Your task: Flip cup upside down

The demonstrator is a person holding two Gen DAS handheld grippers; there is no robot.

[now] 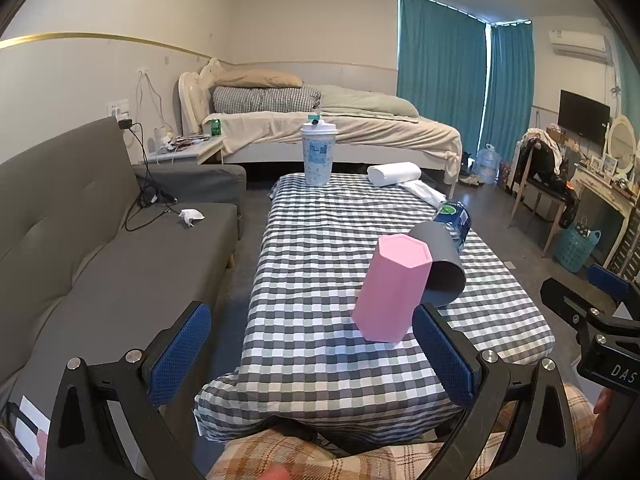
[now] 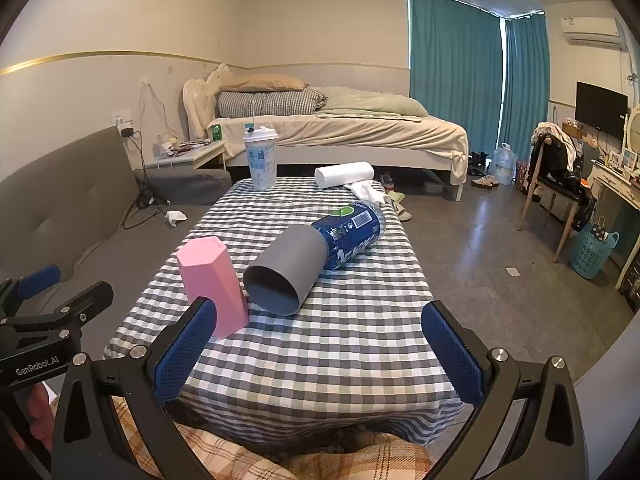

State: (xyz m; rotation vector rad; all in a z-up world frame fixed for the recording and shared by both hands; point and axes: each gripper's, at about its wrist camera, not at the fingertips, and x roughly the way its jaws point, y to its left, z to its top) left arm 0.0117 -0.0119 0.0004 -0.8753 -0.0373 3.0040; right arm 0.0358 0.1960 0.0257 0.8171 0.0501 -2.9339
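Note:
A pink hexagonal cup (image 1: 390,288) stands bottom-up on the checked tablecloth (image 1: 312,240); it also shows in the right wrist view (image 2: 214,284). Beside it a grey cup (image 2: 284,268) lies on its side, mouth toward me; it shows behind the pink cup in the left wrist view (image 1: 440,264). My left gripper (image 1: 312,354) is open and empty, short of the pink cup. My right gripper (image 2: 316,352) is open and empty, in front of the grey cup.
A blue bottle (image 2: 352,232) lies behind the grey cup. A lidded white drink cup (image 2: 261,158) and a paper towel roll (image 2: 344,174) stand at the table's far end. A grey sofa (image 1: 100,248) is on the left, a bed (image 2: 340,128) behind.

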